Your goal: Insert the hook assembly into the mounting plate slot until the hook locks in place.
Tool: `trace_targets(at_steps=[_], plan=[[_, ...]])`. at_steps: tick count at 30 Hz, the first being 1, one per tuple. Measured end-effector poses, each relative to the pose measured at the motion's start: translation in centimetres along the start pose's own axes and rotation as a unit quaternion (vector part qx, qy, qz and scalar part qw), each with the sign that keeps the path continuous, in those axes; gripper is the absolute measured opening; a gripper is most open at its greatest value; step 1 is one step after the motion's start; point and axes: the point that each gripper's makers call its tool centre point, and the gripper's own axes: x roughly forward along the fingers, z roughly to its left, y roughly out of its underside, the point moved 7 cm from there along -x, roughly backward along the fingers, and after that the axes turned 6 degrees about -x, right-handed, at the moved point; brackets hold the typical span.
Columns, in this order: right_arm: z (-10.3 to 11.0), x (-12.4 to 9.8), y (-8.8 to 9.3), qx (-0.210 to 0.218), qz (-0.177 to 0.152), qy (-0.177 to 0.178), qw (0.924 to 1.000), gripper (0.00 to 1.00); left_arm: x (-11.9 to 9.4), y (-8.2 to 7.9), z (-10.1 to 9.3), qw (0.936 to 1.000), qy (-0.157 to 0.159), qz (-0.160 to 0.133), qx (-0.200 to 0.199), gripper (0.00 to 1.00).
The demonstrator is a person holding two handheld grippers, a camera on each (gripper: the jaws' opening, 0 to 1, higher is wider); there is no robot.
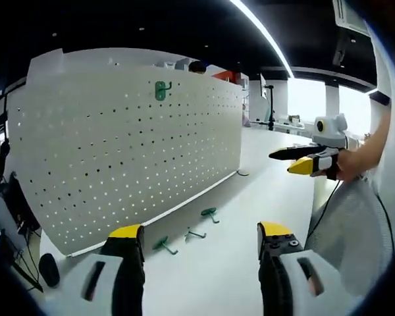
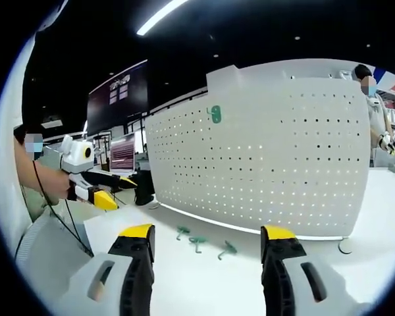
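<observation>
On the white table (image 1: pixel 250 197) ahead of you stands a tall white pegboard (image 1: pixel 118 151), upright and dotted with rows of small holes. One green hook (image 1: pixel 160 90) is already hanging near its top edge; in the right gripper view the same hook (image 2: pixel 215 114) sits high on the board's left part.

Three more green hooks lie loose on the table just in front of the board's base, apart from one another. In the left gripper view they run in a loose row: one (image 1: pixel 164 245) nearest you, one (image 1: pixel 195 234) in the middle, and one (image 1: pixel 209 213) farthest along. None is touching a gripper.

Your left gripper (image 1: pixel 201 240) points toward these loose hooks with its yellow-tipped jaws spread wide and nothing between them. Your right gripper (image 2: pixel 207 240) is likewise spread wide and empty, aimed at the board and the hooks (image 2: pixel 197 242) below it.

Each gripper also shows in the other's view, held up above the table: the right one (image 1: pixel 306 159) at the right side of the left gripper view, your hand (image 1: pixel 355 161) wrapped behind it.

A person (image 2: pixel 375 105) stands past the board's far end.
</observation>
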Motion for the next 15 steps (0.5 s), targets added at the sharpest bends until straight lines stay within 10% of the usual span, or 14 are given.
trace_targets(at_steps=[15], plan=[[-0.2, -0.1, 0.1, -0.001, 0.001, 0.0, 1.0, 0.63, 1.8, 0.9, 1.6, 0.9938, 0.043, 0.085, 0.056, 0.71]])
